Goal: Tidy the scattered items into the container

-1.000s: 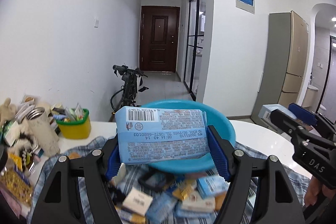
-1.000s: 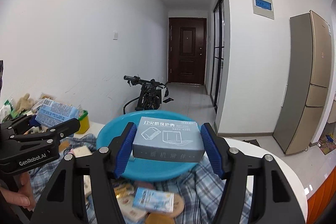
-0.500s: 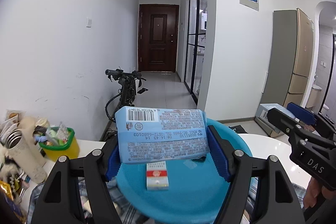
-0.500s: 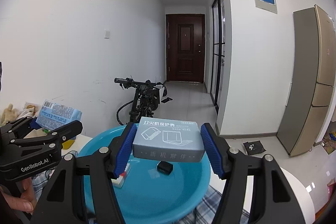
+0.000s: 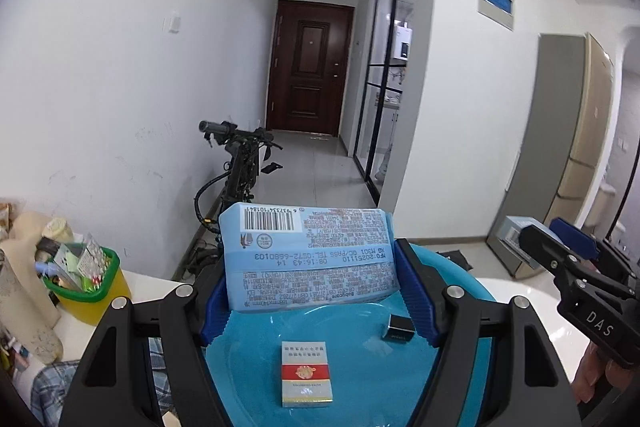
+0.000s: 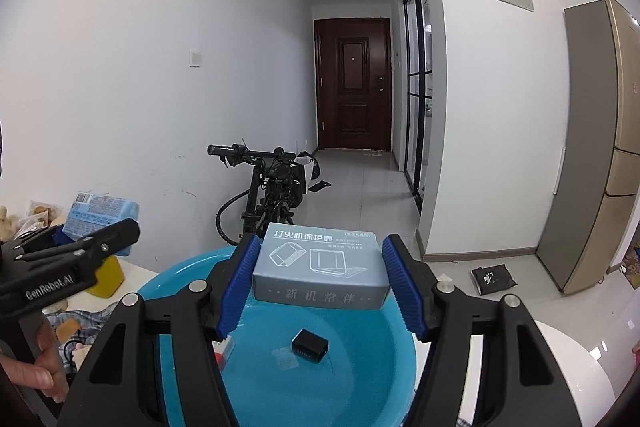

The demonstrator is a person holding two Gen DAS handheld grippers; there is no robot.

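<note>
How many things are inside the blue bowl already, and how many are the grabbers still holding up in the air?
In the blue basin: 2, a red-and-white pack and a small black box.
Held above it: 2, a blue wipes pack in the left gripper and a grey box in the right gripper.
Total: 4

My left gripper (image 5: pixel 316 291) holds the wipes pack (image 5: pixel 310 259) between its pads, above the near half of the basin (image 5: pixel 472 291). In the basin, below the pack, lies a cigarette packet (image 5: pixel 306 373); a small box (image 5: pixel 397 327) lies to its right. My right gripper (image 6: pixel 320 287) holds a flat carton (image 6: pixel 320 267) over the same basin, right of the left gripper. A tub (image 5: pixel 90 291) stands on the table (image 5: pixel 532 291) left of the basin. A bicycle (image 5: pixel 236 163) stands behind, against the wall.
</note>
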